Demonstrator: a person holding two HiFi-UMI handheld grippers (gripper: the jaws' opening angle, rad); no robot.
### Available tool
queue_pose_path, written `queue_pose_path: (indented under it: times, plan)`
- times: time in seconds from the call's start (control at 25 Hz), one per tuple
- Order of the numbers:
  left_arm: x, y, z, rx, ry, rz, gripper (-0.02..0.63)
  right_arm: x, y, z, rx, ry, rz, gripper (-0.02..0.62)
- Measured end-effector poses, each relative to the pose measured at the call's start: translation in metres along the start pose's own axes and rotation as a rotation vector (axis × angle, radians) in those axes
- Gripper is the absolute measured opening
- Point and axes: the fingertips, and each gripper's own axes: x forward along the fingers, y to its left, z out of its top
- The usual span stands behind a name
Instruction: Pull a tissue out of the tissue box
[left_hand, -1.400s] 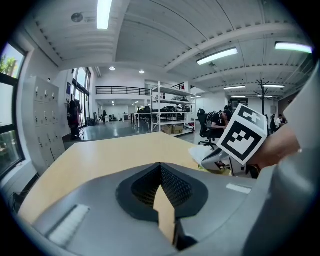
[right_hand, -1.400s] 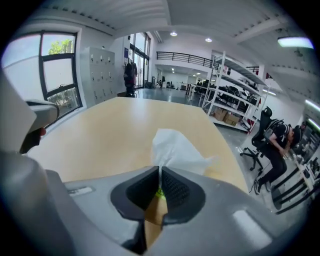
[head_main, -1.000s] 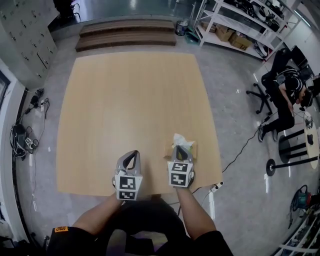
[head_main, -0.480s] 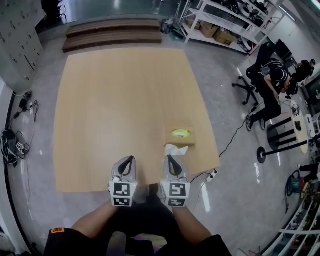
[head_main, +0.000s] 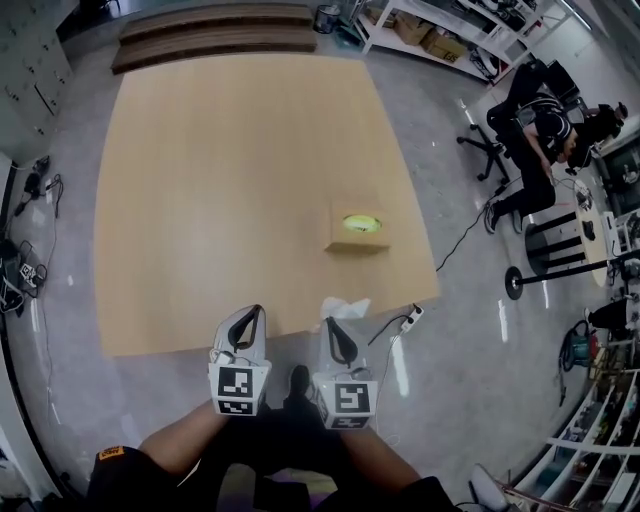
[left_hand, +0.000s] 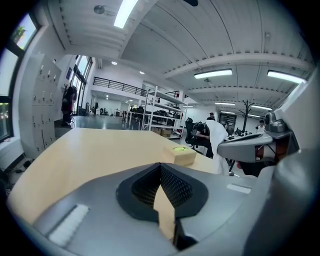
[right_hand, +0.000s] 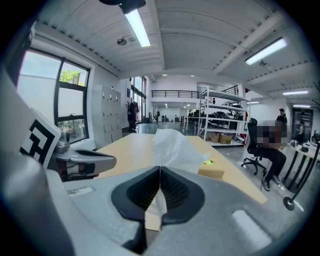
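The cardboard tissue box (head_main: 357, 233) sits on the wooden table (head_main: 220, 180) near its right side, with a green-rimmed opening on top. My right gripper (head_main: 332, 326) is shut on a white tissue (head_main: 346, 307), held free of the box just off the table's near edge. In the right gripper view the tissue (right_hand: 173, 145) rises from the closed jaws (right_hand: 160, 171), and the box (right_hand: 211, 170) lies beyond. My left gripper (head_main: 251, 318) is beside it, shut with nothing in it. In the left gripper view its jaws (left_hand: 160, 167) meet, and the box (left_hand: 183, 155) stands ahead on the right.
A power strip (head_main: 406, 321) with its cable lies on the floor by the table's near right corner. A person (head_main: 535, 125) sits on a chair at the right. Shelves (head_main: 440, 25) and low wooden steps (head_main: 215, 35) stand past the far end.
Both grippers drew back toward me, from over the table to past its near edge. The tissue came out of the box with the right gripper; the box stayed put.
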Motion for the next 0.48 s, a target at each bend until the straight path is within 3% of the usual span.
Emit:
queue_pose_path:
  times: [0.48]
  plan:
    - [-0.078, -0.053, 0.008, 0.005, -0.118, 0.158, 0.018, -0.072, 0.013, -0.02, -0.061, -0.081, 0.19, -0.003]
